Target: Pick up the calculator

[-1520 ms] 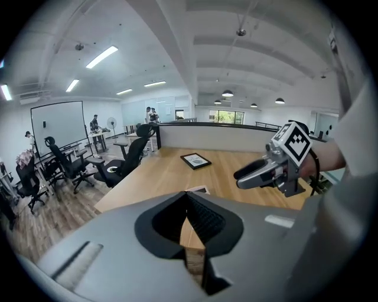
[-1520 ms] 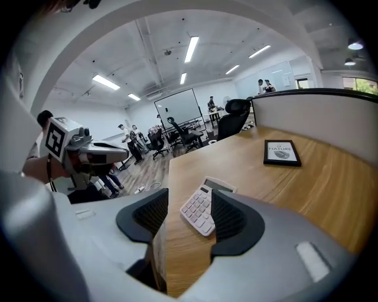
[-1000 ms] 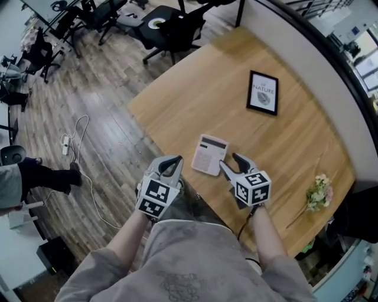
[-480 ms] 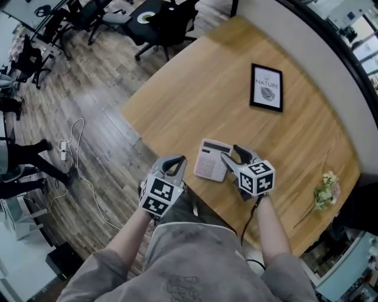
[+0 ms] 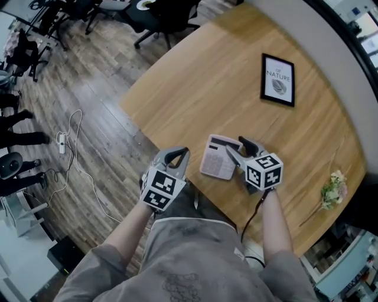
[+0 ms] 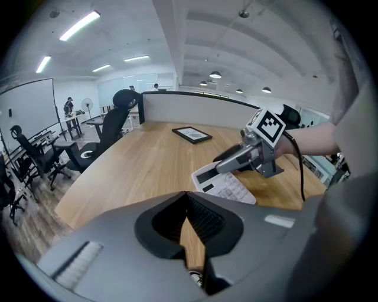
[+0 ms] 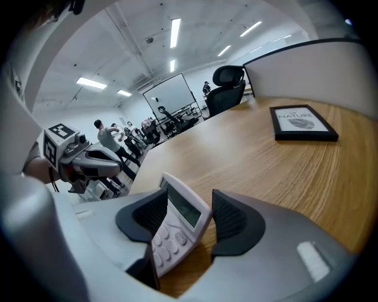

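A white calculator [image 5: 218, 157] lies near the front edge of the wooden table [image 5: 201, 88], with its display at the far end. My right gripper [image 5: 236, 146] is open and its jaws straddle the calculator's right side. In the right gripper view the calculator [image 7: 177, 227] sits between the pads, close against the left one and with a gap to the right one. My left gripper [image 5: 177, 154] hovers at the table's edge, left of the calculator, shut with nothing in it. The left gripper view shows its tips [image 6: 188, 194] meeting, and the right gripper [image 6: 220, 163] over the calculator [image 6: 227, 186].
A black-framed picture [image 5: 278, 79] lies flat at the far side of the table. A small bunch of flowers [image 5: 332, 190] rests at the right edge. Office chairs [image 5: 165, 15] stand beyond the table. A cable with a power strip [image 5: 62, 141] lies on the wood floor at left.
My right gripper has moved forward from the calculator's near corner, and its jaws now straddle the calculator. The left gripper has stayed in place, shut.
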Available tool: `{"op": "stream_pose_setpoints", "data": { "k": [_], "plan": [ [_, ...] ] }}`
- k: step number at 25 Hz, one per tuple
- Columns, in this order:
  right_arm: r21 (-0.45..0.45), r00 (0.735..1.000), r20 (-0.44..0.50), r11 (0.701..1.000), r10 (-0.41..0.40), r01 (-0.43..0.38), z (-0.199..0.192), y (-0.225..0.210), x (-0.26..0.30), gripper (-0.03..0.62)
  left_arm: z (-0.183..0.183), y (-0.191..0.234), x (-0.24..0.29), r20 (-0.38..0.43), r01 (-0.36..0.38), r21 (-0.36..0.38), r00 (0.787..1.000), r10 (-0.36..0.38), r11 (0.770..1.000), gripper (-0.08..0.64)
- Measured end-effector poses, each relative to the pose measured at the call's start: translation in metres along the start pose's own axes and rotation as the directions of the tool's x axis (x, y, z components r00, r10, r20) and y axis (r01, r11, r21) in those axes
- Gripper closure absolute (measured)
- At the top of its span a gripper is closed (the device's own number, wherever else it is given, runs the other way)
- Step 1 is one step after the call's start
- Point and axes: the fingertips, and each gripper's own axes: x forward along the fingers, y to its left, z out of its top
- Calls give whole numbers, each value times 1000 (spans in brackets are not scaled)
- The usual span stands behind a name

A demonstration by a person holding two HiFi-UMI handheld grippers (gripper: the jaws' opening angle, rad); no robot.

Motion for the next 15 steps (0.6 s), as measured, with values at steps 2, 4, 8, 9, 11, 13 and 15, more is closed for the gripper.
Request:
{"op": "stream_pose_setpoints", "data": {
  "k": [2,4,8,9,11,13,15],
  "plan": [
    [-6,1000,-15,1000,24,-24,-1,2,6,374,0,3,0,8,-4,-5,1000,5,1000,558],
    [14,999,-22,999,50,-49,-2,2,10,376,-3,5,1,7,-1,-11,1000,1,1000,558],
    [31,995,-57,996,85,-83,-6,7,15,381,-7,7,0,9,2,-13,1000,-2,1000,558],
    [23,993,-74,996,87,-86,-8,9,15,385,-8,7,-1,10,3,-15,1000,-3,1000,558],
    [22,990,-100,995,97,-95,-13,12,15,413,-10,6,-3,11,6,-24,1000,-6,1000,558],
    [49,987,-108,992,121,-116,-15,14,13,433,-12,5,-5,10,9,-36,1000,-9,999,558],
    [89,983,-103,985,155,-146,-20,17,10,453,-16,4,-6,6,13,-43,1000,-13,999,558]
  ]
}}
